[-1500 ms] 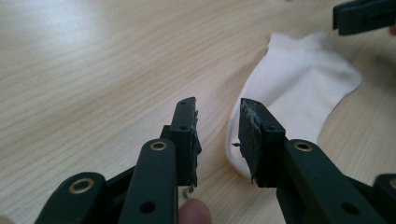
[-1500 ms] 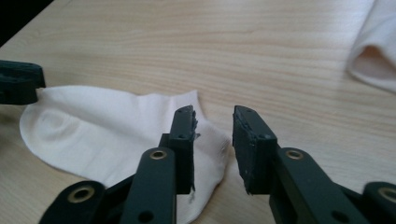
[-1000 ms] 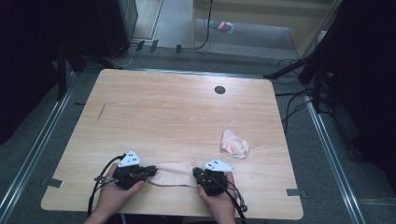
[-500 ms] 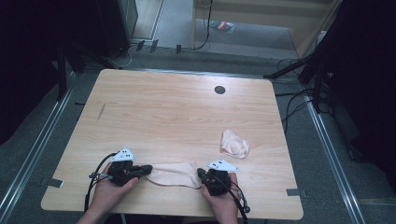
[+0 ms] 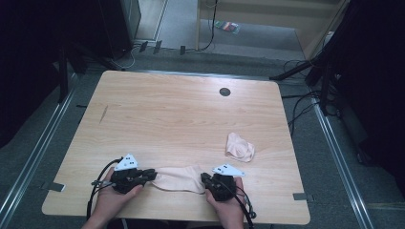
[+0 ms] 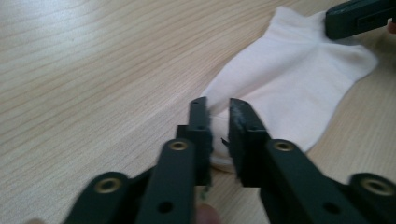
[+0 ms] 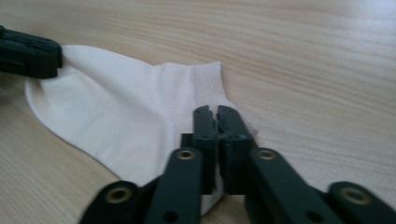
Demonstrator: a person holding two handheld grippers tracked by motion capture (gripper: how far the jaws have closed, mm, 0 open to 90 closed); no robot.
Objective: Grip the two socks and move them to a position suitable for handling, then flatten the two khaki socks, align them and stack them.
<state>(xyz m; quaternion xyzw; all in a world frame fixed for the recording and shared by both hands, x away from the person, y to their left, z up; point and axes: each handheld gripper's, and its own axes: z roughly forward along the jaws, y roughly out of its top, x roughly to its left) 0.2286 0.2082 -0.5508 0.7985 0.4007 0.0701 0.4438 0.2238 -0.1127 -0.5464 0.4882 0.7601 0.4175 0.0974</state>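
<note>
We're pretty sure this is some kind of lab or recording setup rather than anyone's home: the light wooden table with a round black cable hole (image 5: 224, 91) sits by itself on grey carpeted floor (image 5: 305, 129), with black curtains or dark panels (image 5: 43, 52) closing it in on both sides. We can also see metal floor rails (image 5: 36, 152) running along either side of the table, loose black cables (image 5: 298, 102) trailing over the floor at the right, and black stand legs (image 5: 296, 71) poking in from the dark. Behind all that we spot a plain plywood-coloured panel (image 5: 267, 14) at the back, so it all looks like a purpose-built test bay to us.
</note>
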